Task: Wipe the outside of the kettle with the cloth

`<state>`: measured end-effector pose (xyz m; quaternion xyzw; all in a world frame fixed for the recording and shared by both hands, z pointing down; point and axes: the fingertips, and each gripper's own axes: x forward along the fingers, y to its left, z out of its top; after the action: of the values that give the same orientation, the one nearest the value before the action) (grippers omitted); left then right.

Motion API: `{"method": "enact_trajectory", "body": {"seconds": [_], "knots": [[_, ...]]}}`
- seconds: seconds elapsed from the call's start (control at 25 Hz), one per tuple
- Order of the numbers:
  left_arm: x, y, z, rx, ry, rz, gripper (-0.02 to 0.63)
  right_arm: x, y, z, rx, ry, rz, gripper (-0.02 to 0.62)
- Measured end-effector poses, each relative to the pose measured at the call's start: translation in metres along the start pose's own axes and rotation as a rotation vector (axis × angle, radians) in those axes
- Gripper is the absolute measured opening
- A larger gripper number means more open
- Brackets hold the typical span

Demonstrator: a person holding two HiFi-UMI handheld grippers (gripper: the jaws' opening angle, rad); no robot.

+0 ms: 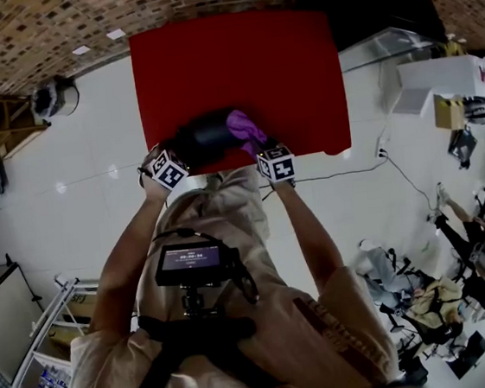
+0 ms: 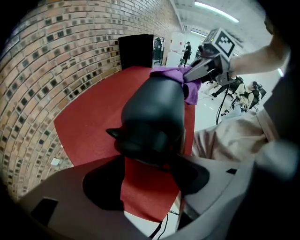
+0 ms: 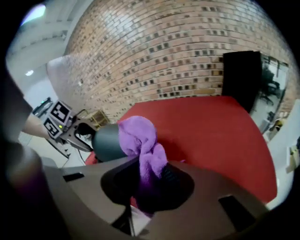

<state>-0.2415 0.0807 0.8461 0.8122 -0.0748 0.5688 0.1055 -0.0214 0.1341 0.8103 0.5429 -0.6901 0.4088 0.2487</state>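
Item 1: black chest-mounted monitor with a lit screen (image 1: 189, 263), worn by the person; count one.

Item 2: left gripper (image 2: 150, 162), grey two-jaw tool with a marker cube. Its jaws stand wide and are clamped on the spout end of the kettle.

Item 3: right gripper (image 3: 147, 171), same make. Its jaws are pinched tight on the cloth. Grippers: count two.

Item 4: matte black rounded kettle (image 2: 154, 110), count one. It lies on its side near the front edge of the table, base pointing away from the left gripper.

Item 5: purple fleecy cloth (image 3: 138, 138), count one. It is bunched, and its free end touches the kettle's body.

Item 6: red rectangular table top (image 1: 210, 62), count one, beside a brick wall (image 3: 164, 42).
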Motion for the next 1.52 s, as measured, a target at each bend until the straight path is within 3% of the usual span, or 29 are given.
{"method": "enact_trajectory", "body": {"seconds": [0.12,0.2,0.28,0.44,0.52,0.6,0.68,0.92,1.0,1.08,1.16,1.28,1.4,1.52], "knots": [[-0.002,-0.005,0.000,0.001,-0.006,-0.003,0.287,-0.017,-0.032,0.007,0.079,-0.022,-0.041,0.078],[-0.002,-0.006,0.000,-0.002,-0.009,-0.003,0.287,-0.026,-0.007,0.049,0.051,-0.095,0.014,0.078],[-0.001,-0.004,0.000,-0.008,-0.011,0.000,0.287,-0.019,0.046,0.084,-0.033,-0.116,0.124,0.078],[0.000,-0.005,0.002,-0.012,-0.005,0.004,0.287,0.031,0.172,0.089,-0.312,0.082,0.336,0.080],[0.000,-0.005,0.001,-0.013,-0.001,0.004,0.287,0.053,0.200,0.073,-0.461,0.216,0.332,0.081],[0.001,-0.005,0.001,-0.009,0.004,0.006,0.287,0.063,0.189,0.062,-0.539,0.299,0.268,0.080],[0.003,-0.005,0.000,-0.003,0.010,0.008,0.287,0.061,0.155,0.057,-0.481,0.307,0.215,0.080],[0.004,-0.006,0.000,-0.030,-0.018,0.010,0.287,0.024,0.026,0.049,-0.100,0.233,0.074,0.080],[0.005,-0.008,-0.001,-0.034,-0.023,0.005,0.287,0.017,-0.009,0.046,-0.052,0.244,-0.002,0.080],[0.005,-0.011,-0.002,-0.036,-0.026,-0.001,0.287,0.012,-0.022,0.053,-0.027,0.238,-0.016,0.080],[0.004,-0.014,0.000,-0.039,-0.033,-0.007,0.287,0.012,-0.004,0.082,-0.050,0.195,0.058,0.080],[0.003,-0.016,0.001,-0.045,-0.038,-0.011,0.287,0.035,0.064,0.124,-0.185,0.206,0.244,0.081],[0.002,-0.020,0.002,-0.057,-0.038,-0.011,0.287,0.074,0.140,0.123,-0.322,0.381,0.400,0.081],[0.003,-0.021,0.003,-0.073,-0.026,-0.008,0.287,0.096,0.184,0.085,-0.440,0.631,0.497,0.081]]}}
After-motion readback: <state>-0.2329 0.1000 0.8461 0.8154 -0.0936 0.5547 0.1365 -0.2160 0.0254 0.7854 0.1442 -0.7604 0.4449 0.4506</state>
